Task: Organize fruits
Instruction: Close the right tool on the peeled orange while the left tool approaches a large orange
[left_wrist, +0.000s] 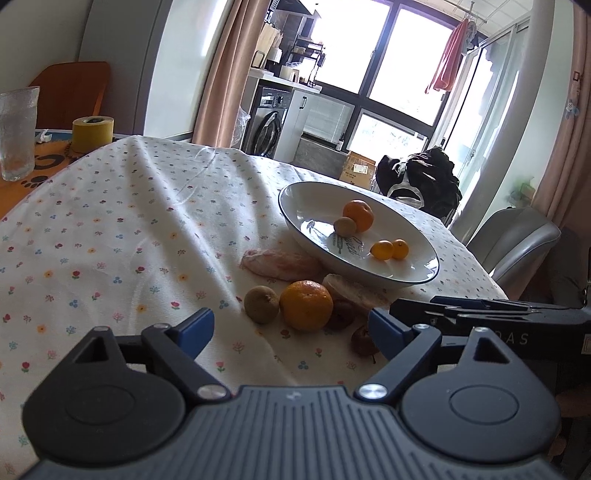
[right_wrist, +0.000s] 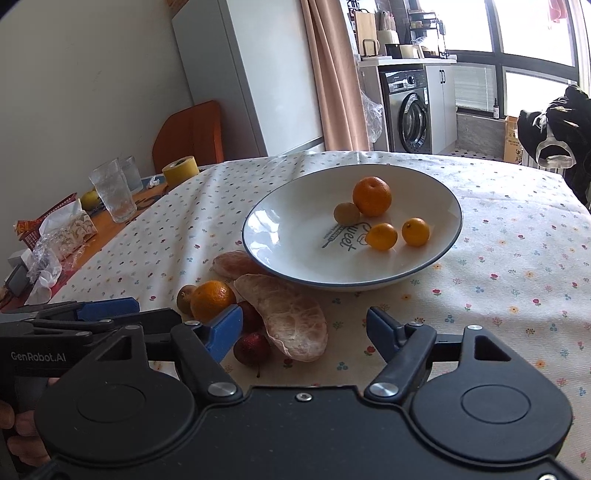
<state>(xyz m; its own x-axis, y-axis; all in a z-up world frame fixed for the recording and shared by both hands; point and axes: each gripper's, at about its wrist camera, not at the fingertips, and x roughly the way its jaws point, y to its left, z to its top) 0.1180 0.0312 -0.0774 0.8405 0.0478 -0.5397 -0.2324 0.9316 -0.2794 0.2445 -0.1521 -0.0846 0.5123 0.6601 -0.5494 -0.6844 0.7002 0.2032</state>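
An orange (left_wrist: 306, 304) lies between the left gripper's (left_wrist: 291, 328) spread fingers (left_wrist: 197, 326).

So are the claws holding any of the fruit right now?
No. The left claw and right claw are both open and empty. The round orange tangerine and the pale peeled pomelo segment lie on the flowered tablecloth.

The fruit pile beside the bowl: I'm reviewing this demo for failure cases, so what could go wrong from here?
The orange touches a kiwi and dark red fruits, so closing the open left gripper could knock neighbours rolling. The soft pomelo segment might get crushed. The two grippers are close and could collide.
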